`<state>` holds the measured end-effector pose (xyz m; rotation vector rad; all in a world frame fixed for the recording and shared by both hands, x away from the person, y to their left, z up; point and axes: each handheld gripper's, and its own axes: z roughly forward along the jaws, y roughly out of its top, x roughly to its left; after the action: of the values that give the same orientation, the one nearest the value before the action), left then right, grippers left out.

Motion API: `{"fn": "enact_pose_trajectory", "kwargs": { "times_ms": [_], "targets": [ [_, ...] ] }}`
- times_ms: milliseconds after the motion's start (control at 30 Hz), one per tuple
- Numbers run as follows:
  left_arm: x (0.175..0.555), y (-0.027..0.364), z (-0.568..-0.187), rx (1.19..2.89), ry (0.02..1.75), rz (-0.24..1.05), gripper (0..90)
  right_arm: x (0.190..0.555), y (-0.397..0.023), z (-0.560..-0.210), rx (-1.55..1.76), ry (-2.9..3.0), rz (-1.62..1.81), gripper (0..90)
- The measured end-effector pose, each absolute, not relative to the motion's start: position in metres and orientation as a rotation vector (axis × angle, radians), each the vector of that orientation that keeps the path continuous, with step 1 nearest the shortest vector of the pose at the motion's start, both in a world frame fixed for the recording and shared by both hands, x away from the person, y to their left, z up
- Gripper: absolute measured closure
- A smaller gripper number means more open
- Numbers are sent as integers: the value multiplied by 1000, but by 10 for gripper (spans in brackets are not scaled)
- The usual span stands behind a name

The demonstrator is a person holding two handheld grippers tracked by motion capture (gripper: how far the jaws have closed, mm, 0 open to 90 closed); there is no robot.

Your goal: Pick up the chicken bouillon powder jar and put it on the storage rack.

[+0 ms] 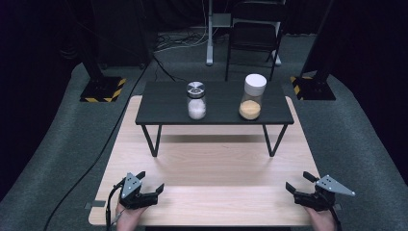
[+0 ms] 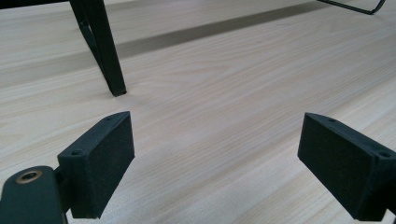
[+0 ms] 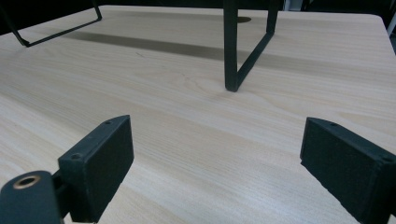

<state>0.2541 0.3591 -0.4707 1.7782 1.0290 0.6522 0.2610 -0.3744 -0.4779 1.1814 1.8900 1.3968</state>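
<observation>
Left gripper (image 1: 150, 183): I hold it at the near left corner of the tabletop (image 1: 211, 159), low over the wood, jaws turned inward toward the middle. My hand comes in over the near edge below it.
Left gripper's jaws: spread wide apart, with bare wood grain between the pads (image 2: 100, 158); nothing is gripped or touched.
Left gripper view: ahead of my left jaws, one black leg (image 2: 105, 51) of the shelf meets the wood, well apart from the pads.
Black shelf (image 1: 163, 103): a low dark board on thin black legs, set across the far half of the tabletop and reaching almost to its left and right edges.
Jar with silver lid (image 1: 196, 100): upright on the shelf, a little left of its middle, white grains filling the lower part.
Jar with white lid (image 1: 252, 96): upright on the shelf, right of the middle, tan grains in the bottom; the two jars stand well apart.
Right gripper view: the shelf's right leg frame (image 3: 240, 56) stands ahead of my right jaws, with clear wood between.
Right gripper (image 1: 298, 182): I hold it at the near right corner of the tabletop, low, jaws turned inward toward the left gripper; the two are far apart along the near edge.
Right gripper's jaws: standing apart, nothing between the pads (image 3: 100, 161) but wood.
</observation>
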Motion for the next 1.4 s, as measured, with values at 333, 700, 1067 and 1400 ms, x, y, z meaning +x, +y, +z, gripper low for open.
{"fn": "enact_pose_trajectory", "kwargs": {
  "times_ms": [333,700,1067,1400],
  "targets": [
    [254,359,-471,1778,1032,651,105,261,-375,-478,1196,1889,1386,92],
    [255,359,-470,1779,1034,647,105,261,-374,-477,1197,1896,1372,94],
    [255,359,-470,1779,1033,649,103,261,-373,-476,1199,1904,1365,95],
    [255,359,-470,1780,1035,648,103,262,-373,-475,1199,1909,1361,94]
  ]
}}
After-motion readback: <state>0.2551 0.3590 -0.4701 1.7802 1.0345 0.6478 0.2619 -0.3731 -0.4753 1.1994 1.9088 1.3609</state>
